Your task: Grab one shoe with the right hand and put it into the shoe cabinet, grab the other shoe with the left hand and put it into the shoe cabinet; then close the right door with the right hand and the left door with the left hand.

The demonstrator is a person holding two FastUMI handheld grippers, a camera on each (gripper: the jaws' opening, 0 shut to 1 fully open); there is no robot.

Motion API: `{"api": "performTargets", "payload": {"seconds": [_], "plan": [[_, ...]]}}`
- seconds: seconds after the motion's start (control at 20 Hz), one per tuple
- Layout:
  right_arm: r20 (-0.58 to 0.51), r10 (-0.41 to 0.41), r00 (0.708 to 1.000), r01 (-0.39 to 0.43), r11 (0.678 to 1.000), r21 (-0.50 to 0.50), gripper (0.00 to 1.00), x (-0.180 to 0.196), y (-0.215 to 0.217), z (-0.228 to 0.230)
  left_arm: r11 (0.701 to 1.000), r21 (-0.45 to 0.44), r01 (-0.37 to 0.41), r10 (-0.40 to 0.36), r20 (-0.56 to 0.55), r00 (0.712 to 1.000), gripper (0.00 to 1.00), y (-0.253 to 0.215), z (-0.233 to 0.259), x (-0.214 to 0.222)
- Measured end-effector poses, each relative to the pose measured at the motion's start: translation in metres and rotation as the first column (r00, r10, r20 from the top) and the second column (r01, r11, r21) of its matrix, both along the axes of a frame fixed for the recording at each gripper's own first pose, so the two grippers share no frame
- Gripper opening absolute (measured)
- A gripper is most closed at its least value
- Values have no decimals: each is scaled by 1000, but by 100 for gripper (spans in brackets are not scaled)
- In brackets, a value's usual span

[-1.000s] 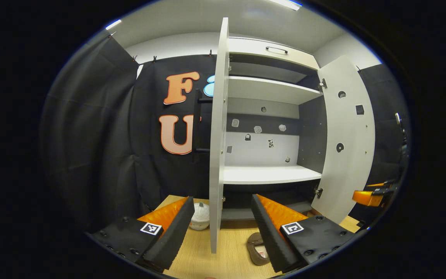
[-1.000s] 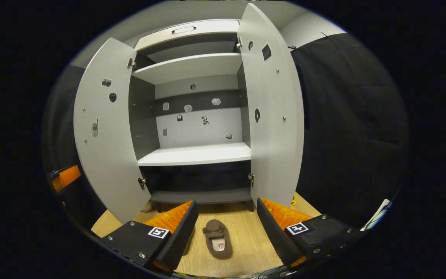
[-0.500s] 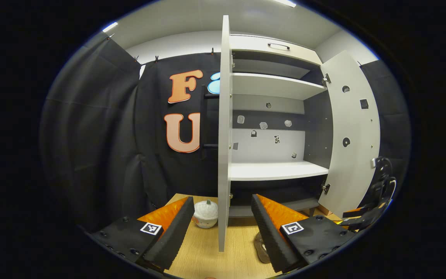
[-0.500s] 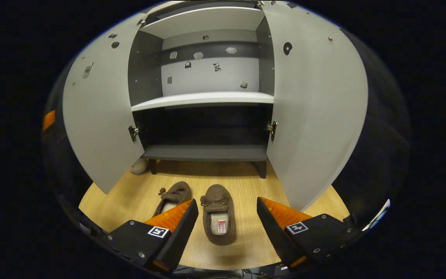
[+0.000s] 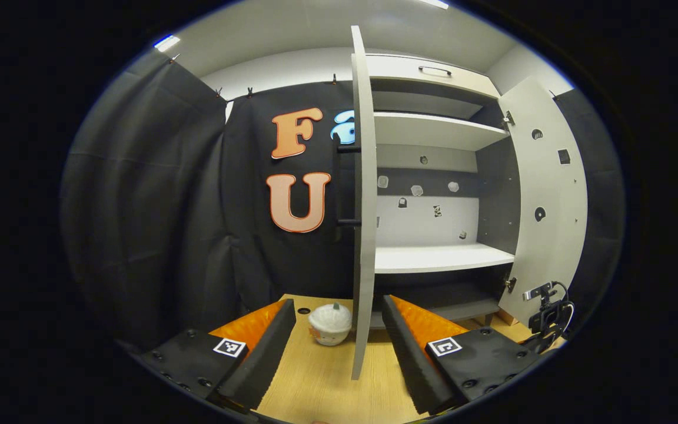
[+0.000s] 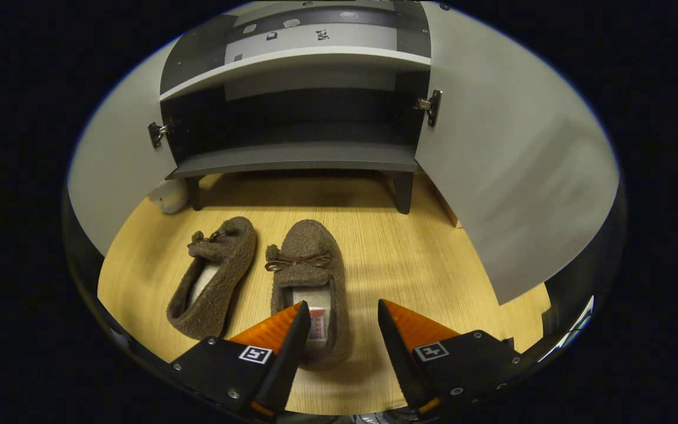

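**Right claw lined up over the first shoe, nothing gripped yet**

The right gripper (image 6: 339,330) is spread wide with nothing between its fingers, poised just above the heel end of the right-hand shoe (image 6: 309,282), whose opening faces it. That alignment looks deliberate: the fingers straddle the shoe's width, so a short drop and squeeze should catch its sides. The other shoe (image 6: 215,277) lies just beside the first, toe likewise pointing toward the shoe cabinet (image 6: 292,156), left for the other hand.

The left gripper (image 5: 339,347) is also wide open and empty, held in front of the cabinet (waiting its turn, I judge), looking edge-on at the cabinet's left door (image 5: 364,200). A small white pumpkin-like ornament (image 5: 330,323) sits on the floor just beside that door's lower edge, outside the cabinet.

Both doors stand swung out from the cabinet, the right door (image 6: 509,171) included, leaving the low dark shelf directly beyond the shoes' toes free to receive them.
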State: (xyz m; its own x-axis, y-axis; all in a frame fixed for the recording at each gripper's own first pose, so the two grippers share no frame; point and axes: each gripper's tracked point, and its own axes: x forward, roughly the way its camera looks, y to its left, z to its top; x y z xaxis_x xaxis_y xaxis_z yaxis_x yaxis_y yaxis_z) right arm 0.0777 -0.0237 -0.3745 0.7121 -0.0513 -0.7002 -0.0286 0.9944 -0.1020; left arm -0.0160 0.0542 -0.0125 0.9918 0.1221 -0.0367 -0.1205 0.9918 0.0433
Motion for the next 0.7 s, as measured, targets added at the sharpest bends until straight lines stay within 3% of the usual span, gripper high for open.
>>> {"api": "performTargets", "payload": {"seconds": [0.15, 0.4, 0.45, 0.7], "plan": [[-42, -9, 999, 10, 999, 31, 66, 7, 3, -20, 1000, 1, -28, 28, 4, 1000, 96, 8, 1, -5], [-96, -30, 995, 38, 996, 79, 43, 19, 7, -46, 998, -6, -63, 63, 11, 998, 94, 13, 5, -12], [-112, -38, 993, 48, 994, 95, 46, 19, 9, -51, 998, -2, -71, 71, 12, 997, 96, 14, 6, -13], [-125, -68, 990, 80, 992, 97, 16, 29, 0, -58, 997, 6, -74, 74, 9, 997, 94, 6, 8, -18]]}}
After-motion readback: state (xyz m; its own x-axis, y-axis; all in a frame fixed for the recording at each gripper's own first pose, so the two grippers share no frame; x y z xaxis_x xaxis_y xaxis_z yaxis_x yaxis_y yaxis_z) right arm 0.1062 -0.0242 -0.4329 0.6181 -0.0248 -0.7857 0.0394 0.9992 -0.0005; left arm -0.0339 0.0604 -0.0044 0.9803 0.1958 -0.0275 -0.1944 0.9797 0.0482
